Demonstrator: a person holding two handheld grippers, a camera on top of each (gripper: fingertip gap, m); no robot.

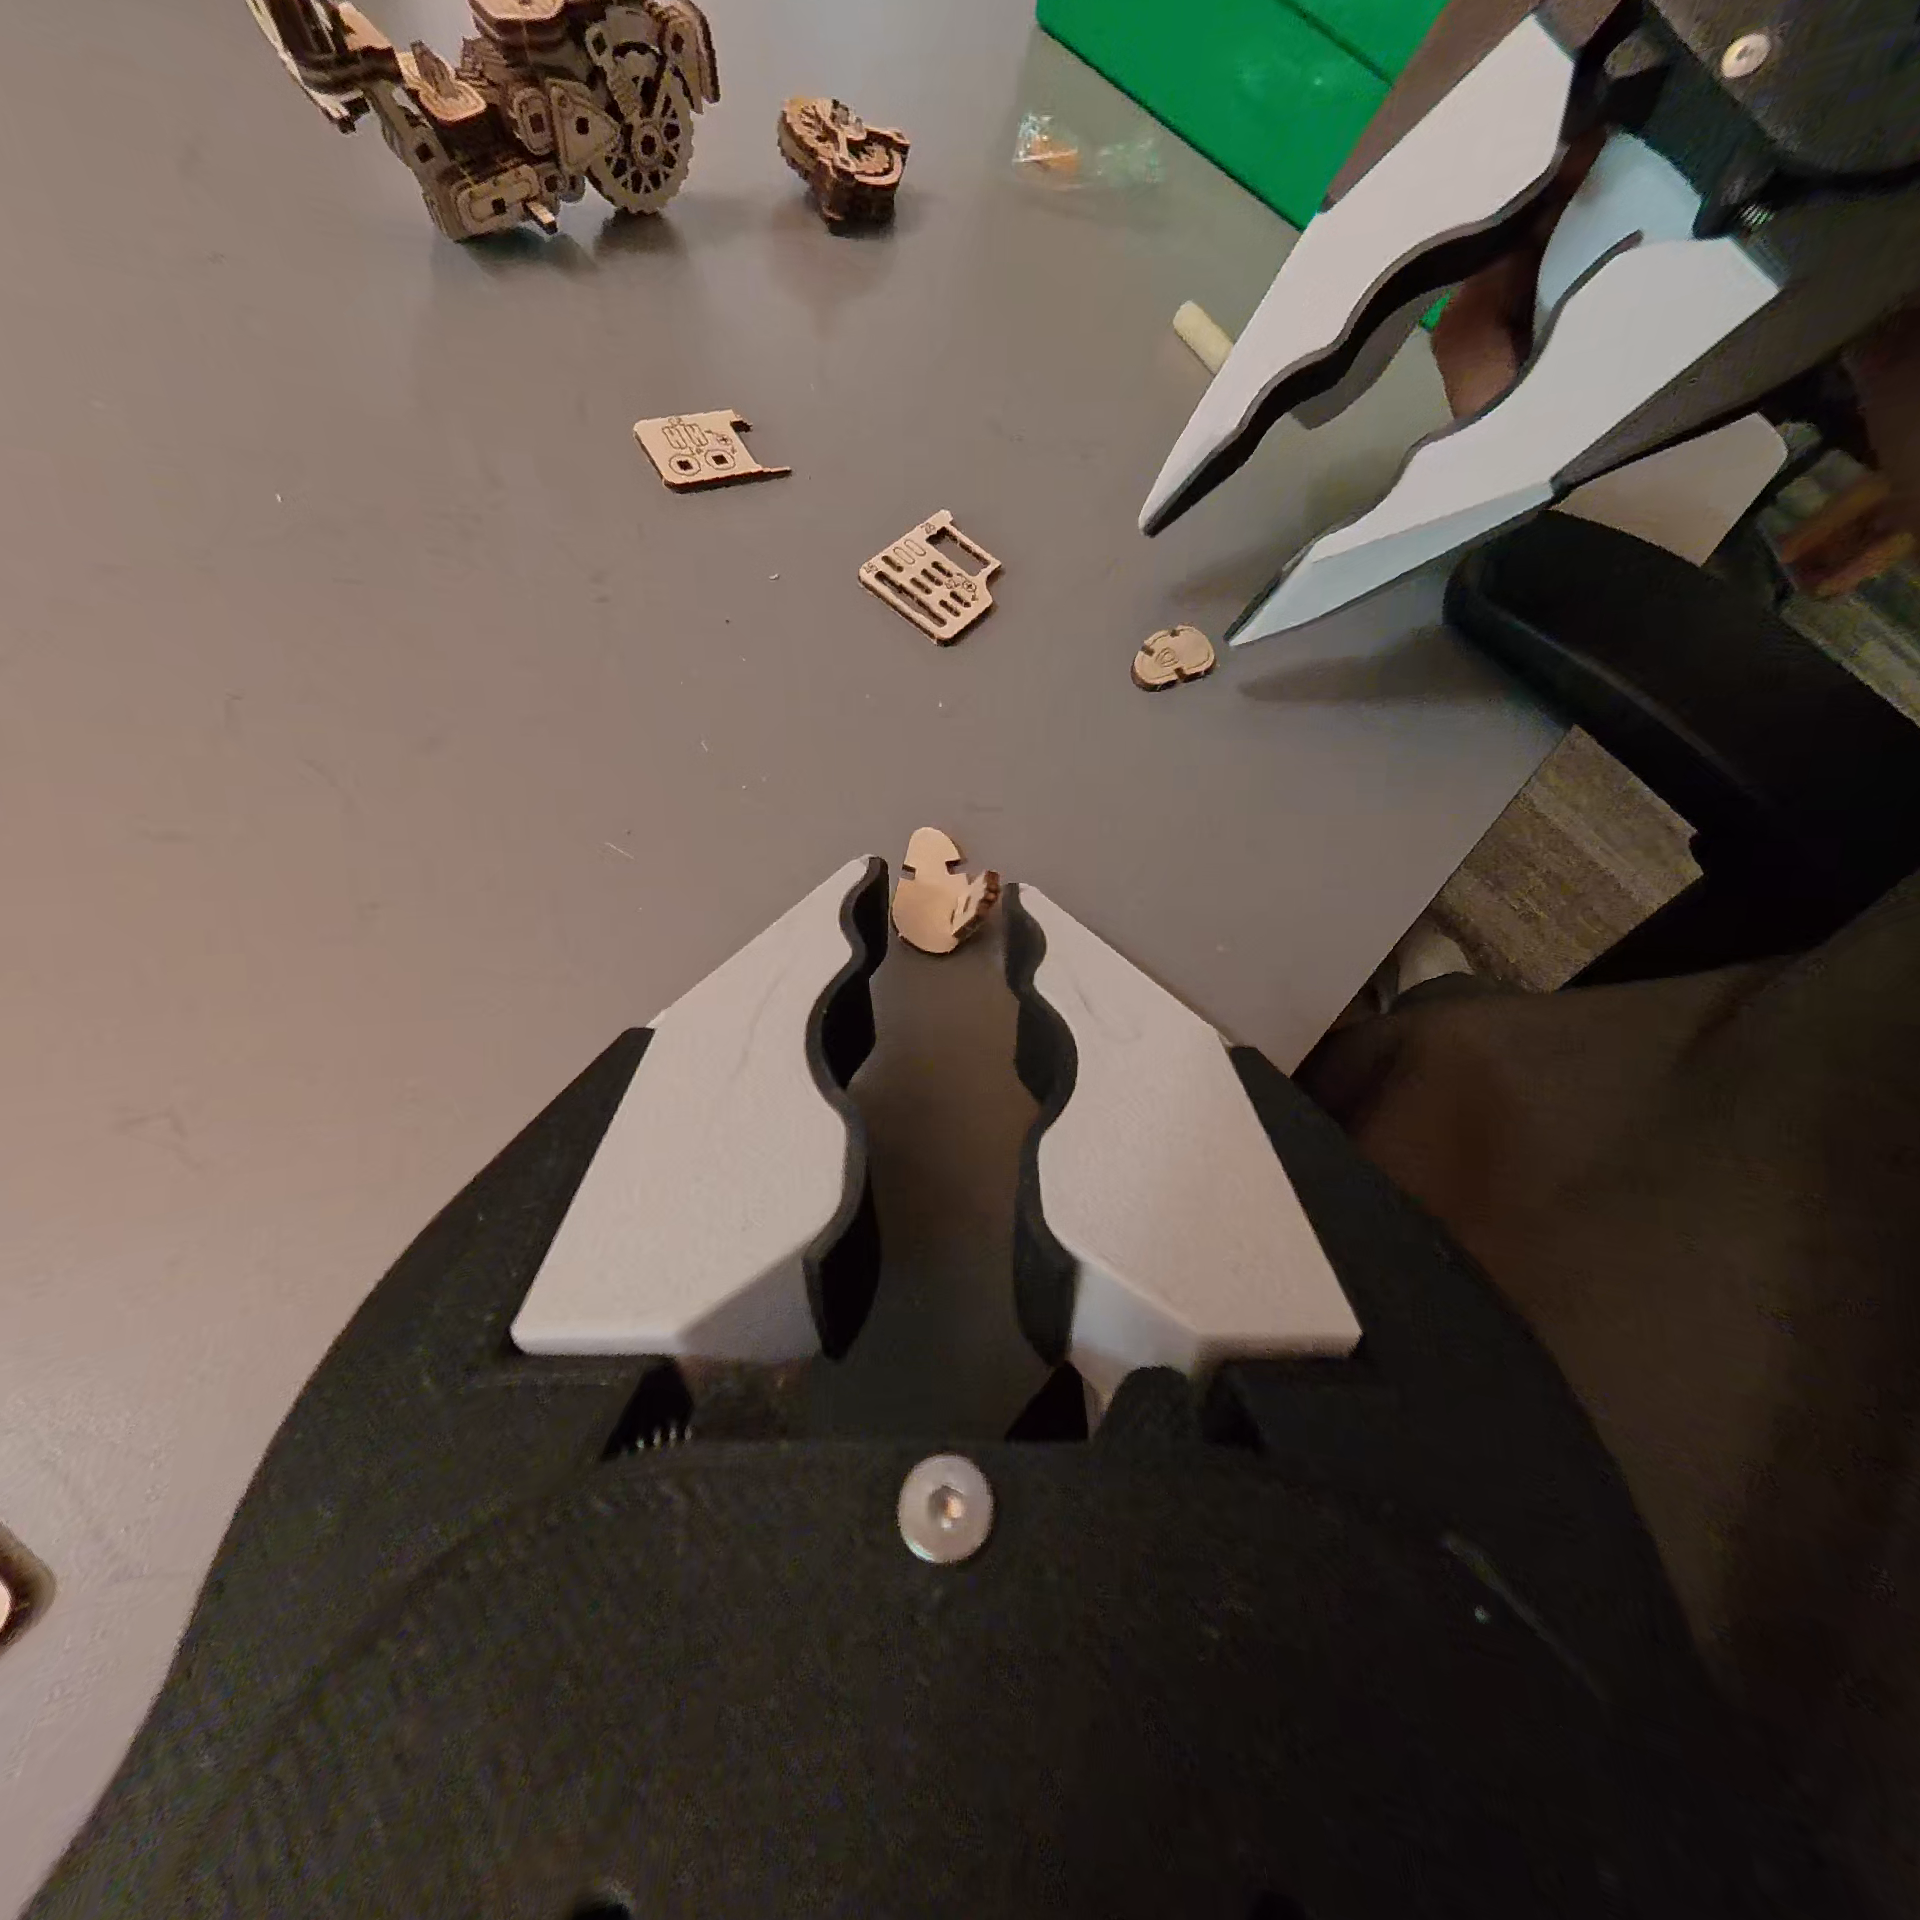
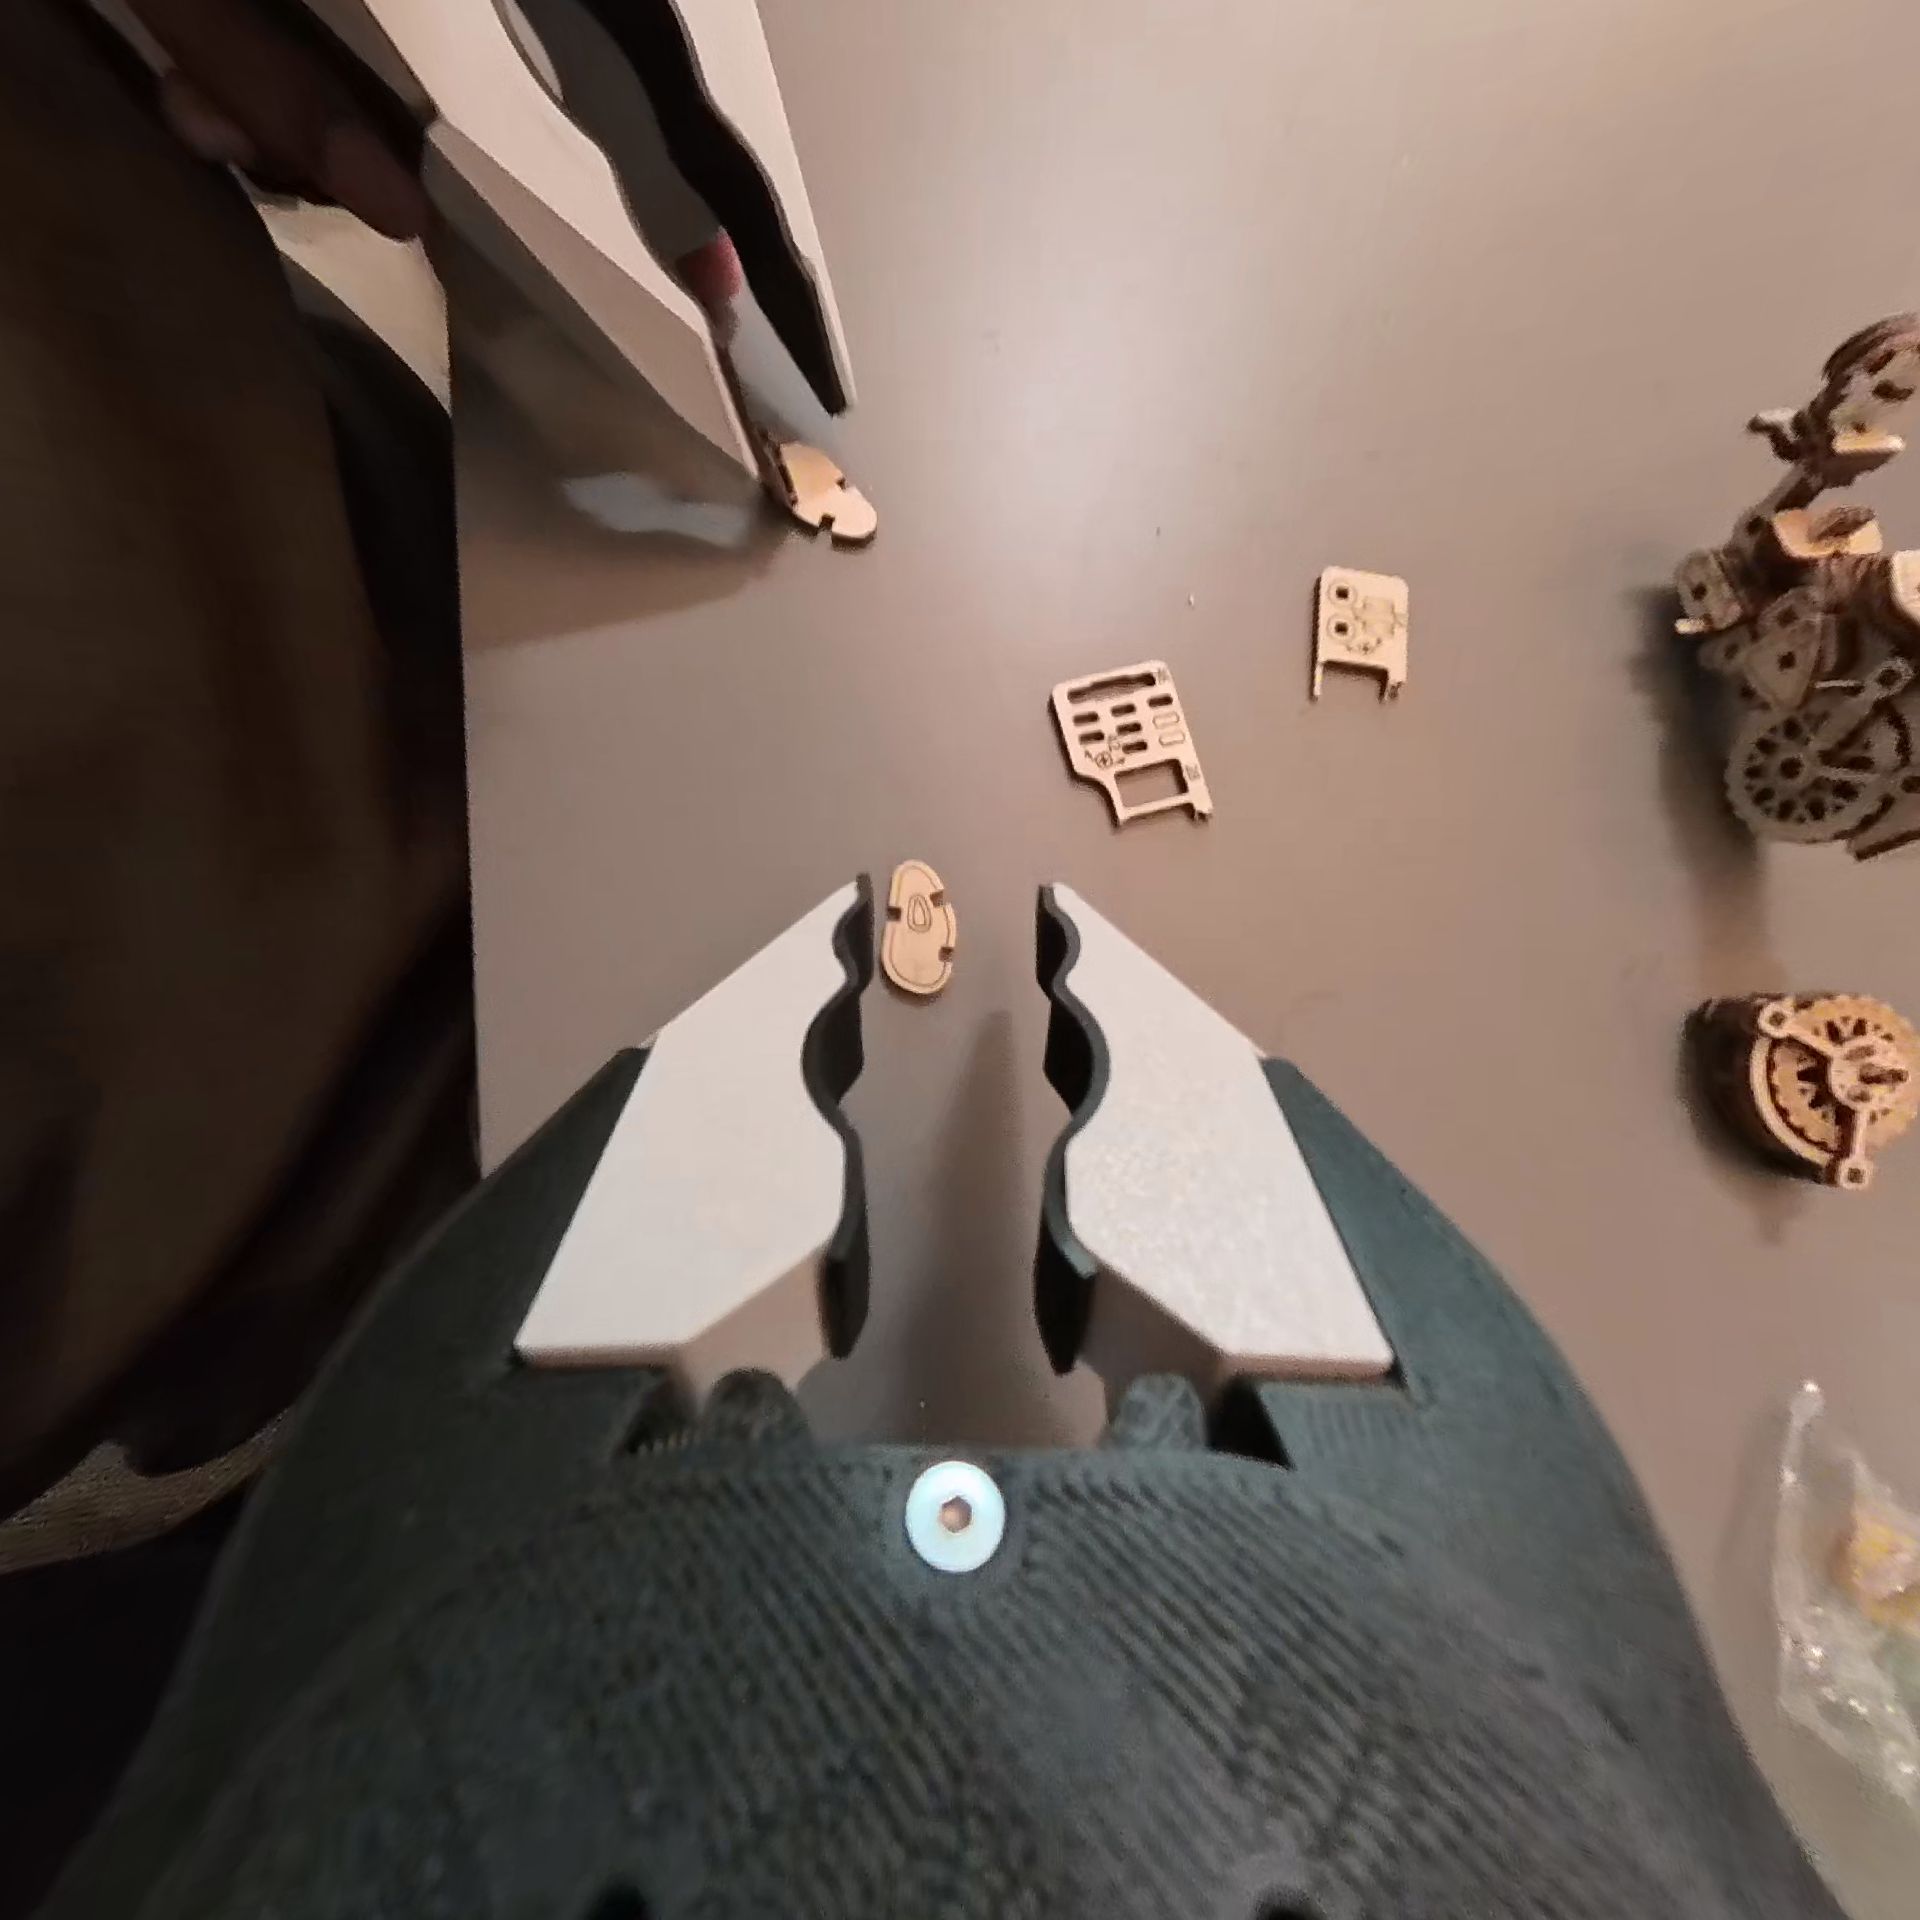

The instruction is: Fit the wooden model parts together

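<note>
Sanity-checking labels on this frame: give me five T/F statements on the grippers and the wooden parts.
1. The left gripper is open, with a small oval wooden piece between its fingertips. True.
2. The right gripper is shut on the other oval piece. False: its jaws are apart and that piece lies flat on the grey table, near the left fingertip.
3. Two flat slotted wooden plates, one nearer and one farther, lie apart on the table. True.
4. The large assembled wooden model is held in a gripper. False: it stands on the table at the far side, untouched.
5. The small round gear assembly is stacked on the large model. False: it sits beside it, apart.
</note>
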